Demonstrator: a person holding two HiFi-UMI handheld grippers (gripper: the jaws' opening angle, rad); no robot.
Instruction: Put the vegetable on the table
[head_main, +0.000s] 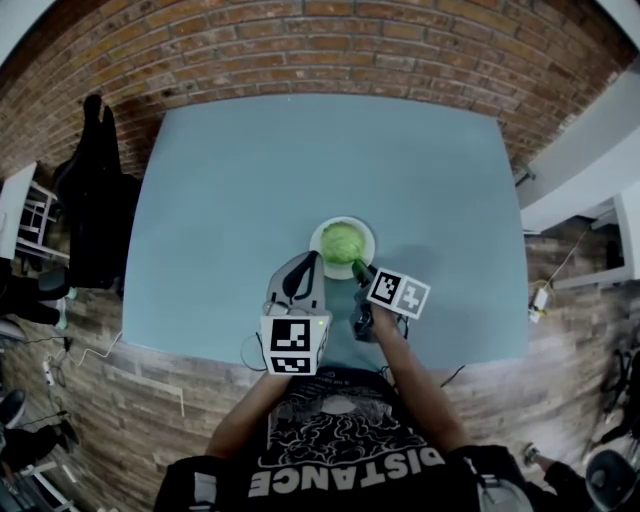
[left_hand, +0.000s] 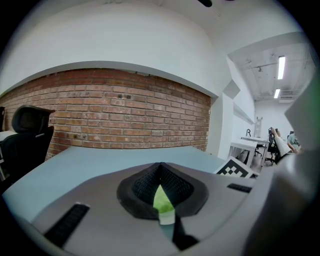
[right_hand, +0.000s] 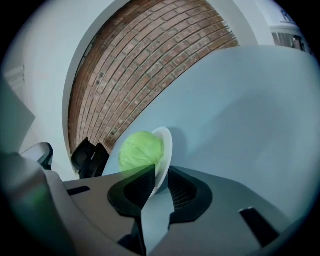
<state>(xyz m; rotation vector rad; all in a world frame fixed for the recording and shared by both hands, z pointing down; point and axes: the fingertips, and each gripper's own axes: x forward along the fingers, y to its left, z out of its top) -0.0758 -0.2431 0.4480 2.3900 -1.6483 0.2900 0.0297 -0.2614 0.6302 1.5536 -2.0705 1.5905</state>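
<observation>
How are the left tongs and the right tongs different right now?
The left tongs are closed at the tips and empty; the right tongs stand apart with the rim of the white plate between them. The left tongs sit just beside the plate; the right tongs reach onto its edge, near the green vegetable. Both are grey and point at the plate from its near side.
</observation>
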